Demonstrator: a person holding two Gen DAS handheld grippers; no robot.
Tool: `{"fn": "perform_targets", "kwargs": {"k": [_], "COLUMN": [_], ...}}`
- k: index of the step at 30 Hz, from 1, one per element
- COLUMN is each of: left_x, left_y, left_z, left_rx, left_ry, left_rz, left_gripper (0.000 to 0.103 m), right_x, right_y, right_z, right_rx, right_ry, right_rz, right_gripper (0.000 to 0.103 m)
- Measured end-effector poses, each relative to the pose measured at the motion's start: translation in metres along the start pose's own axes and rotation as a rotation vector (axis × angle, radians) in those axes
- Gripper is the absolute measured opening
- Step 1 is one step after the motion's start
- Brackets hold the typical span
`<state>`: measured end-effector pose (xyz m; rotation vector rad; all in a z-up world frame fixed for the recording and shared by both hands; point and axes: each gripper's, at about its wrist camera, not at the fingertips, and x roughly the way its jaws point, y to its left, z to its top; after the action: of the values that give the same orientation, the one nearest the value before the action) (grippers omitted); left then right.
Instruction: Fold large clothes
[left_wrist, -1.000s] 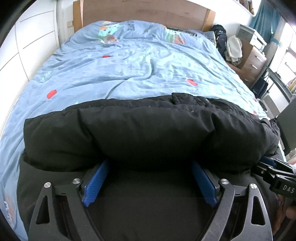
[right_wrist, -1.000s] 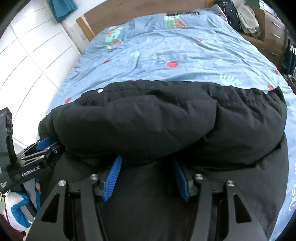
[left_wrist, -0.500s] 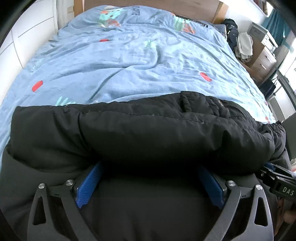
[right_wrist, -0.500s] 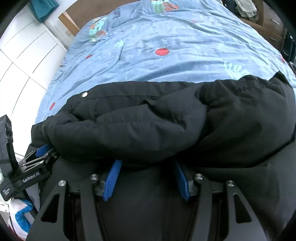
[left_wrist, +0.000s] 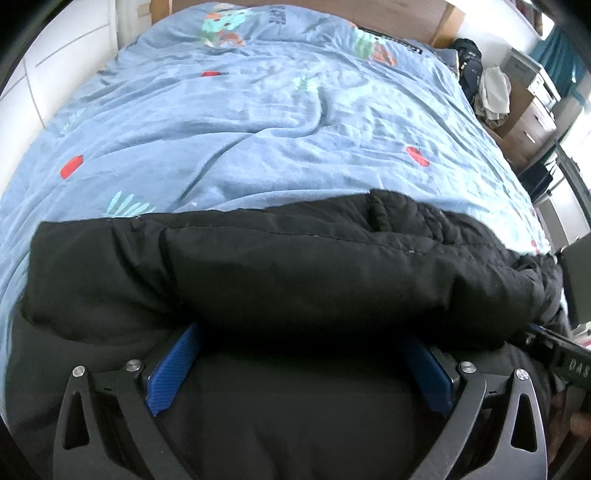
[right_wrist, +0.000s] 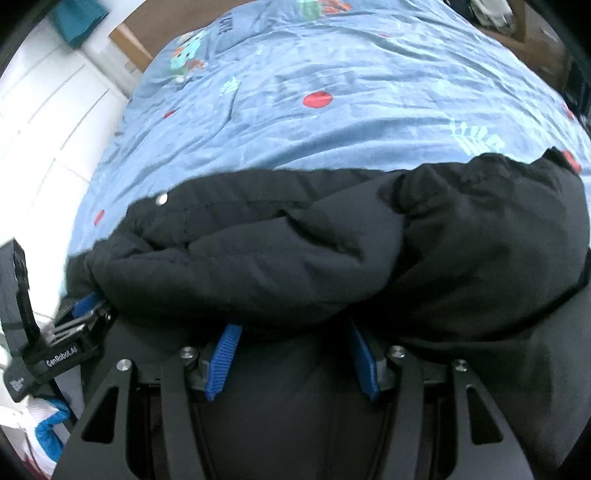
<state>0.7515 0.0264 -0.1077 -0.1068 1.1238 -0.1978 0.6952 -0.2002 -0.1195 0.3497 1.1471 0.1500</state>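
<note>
A puffy black quilted jacket (left_wrist: 295, 273) lies folded across the near end of a bed with a light blue patterned duvet (left_wrist: 258, 122). The left hand-held gripper (left_wrist: 299, 354) and right hand-held gripper (right_wrist: 291, 350) each have blue pads spread apart, tips hidden under the jacket's folded roll; whether they pinch fabric cannot be told.

The bed (left_wrist: 258, 122) is filling both views, its light blue duvet cover (right_wrist: 332, 122) lying rumpled across the top, scattered with red spots and pale green leaf prints. Cartoon prints are showing up near the wooden headboard (left_wrist: 402, 22). Lying directly on the cover, at the end of the bed opposite the headboard, is the black puffer jacket (left_wrist: 295, 273), bunching into a thick padded roll from side to side.
</note>
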Motion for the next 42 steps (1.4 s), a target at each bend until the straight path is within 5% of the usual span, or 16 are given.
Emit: {"fn": "perform_targets", "kwargs": {"k": [5,12,18,25,32,37,42], "left_x": [-0.01,-0.061,-0.074,-0.055,-0.047,-0.075,-0.1], "left_y": [0.006,0.033,0.037,0.037,0.045,0.042,0.028], "left_z": [0.012,0.011,-0.01,-0.036,-0.046,-0.058,-0.083], "left_rx": [-0.037,-0.069,-0.055,-0.022,-0.013,-0.04,0.001], "left_ry": [0.044,-0.044,-0.054,-0.025,-0.007,-0.058,-0.132], "left_rz": [0.023,0.059,0.001,0.011,0.07,0.083,0.094], "left_gripper": [0.102,0.101,0.101,0.101,0.101,0.1,0.1], "right_x": [-0.016,-0.062,-0.084,-0.056,-0.047,-0.069,-0.108], "right_y": [-0.02,-0.015,0.02,0.064,0.019,-0.011,-0.009], "right_z": [0.013,0.014,-0.016,-0.052,-0.055,-0.06,-0.079], "right_rx": [0.097,0.066,-0.014,-0.142,-0.11,-0.086,-0.11], "right_ry": [-0.004,-0.081,-0.096,-0.064,-0.051,-0.038,-0.082], "right_rz": [-0.008,-0.152,-0.115,-0.105,-0.148,-0.276,-0.186], "right_gripper": [0.055,0.055,0.055,0.055,0.058,0.058,0.058]}}
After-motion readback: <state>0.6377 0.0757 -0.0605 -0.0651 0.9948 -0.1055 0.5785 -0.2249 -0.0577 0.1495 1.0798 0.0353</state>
